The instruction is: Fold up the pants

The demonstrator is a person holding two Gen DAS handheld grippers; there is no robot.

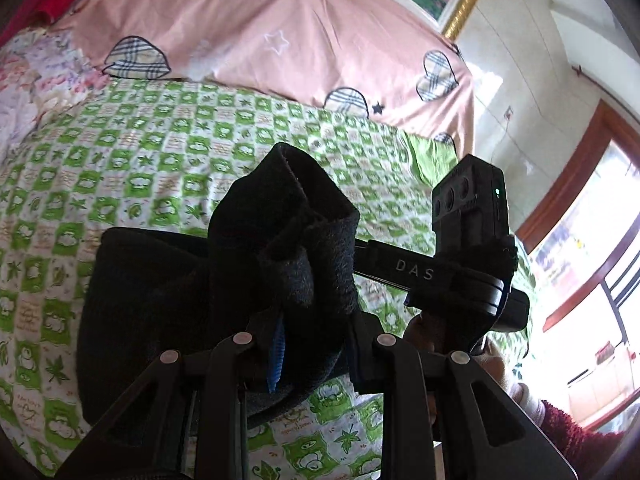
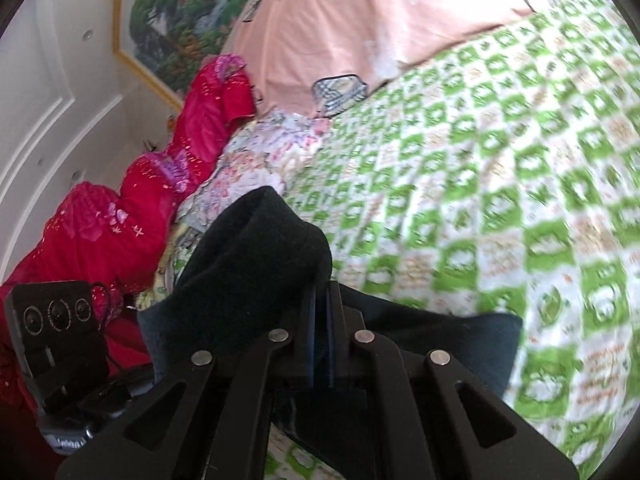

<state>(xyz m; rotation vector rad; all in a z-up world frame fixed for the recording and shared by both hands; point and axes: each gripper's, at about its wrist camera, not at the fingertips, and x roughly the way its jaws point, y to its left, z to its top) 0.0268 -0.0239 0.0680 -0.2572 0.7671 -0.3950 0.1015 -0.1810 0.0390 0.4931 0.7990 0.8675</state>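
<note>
The pants are black, thick and fuzzy point(image 1: 180, 300). My left gripper point(image 1: 308, 344) is shut on a bunched edge of them; the cloth stands up in a fold above the fingers and the rest drapes down to the left over the bed. My right gripper point(image 2: 320, 344) is shut on another part of the pants point(image 2: 256, 264), which rise in a hump above its fingers and hang down on both sides. The right gripper's body, marked DAS point(image 1: 460, 264), shows close to the right in the left wrist view. Both hold the cloth above the bed.
The bed has a green and white checked sheet point(image 1: 180, 152) point(image 2: 500, 184). A pink quilt with plaid hearts point(image 1: 280, 36) lies at the far side. Red bedding point(image 2: 132, 216) lies along the white wall point(image 2: 48, 104). A window point(image 1: 592, 280) is on the right.
</note>
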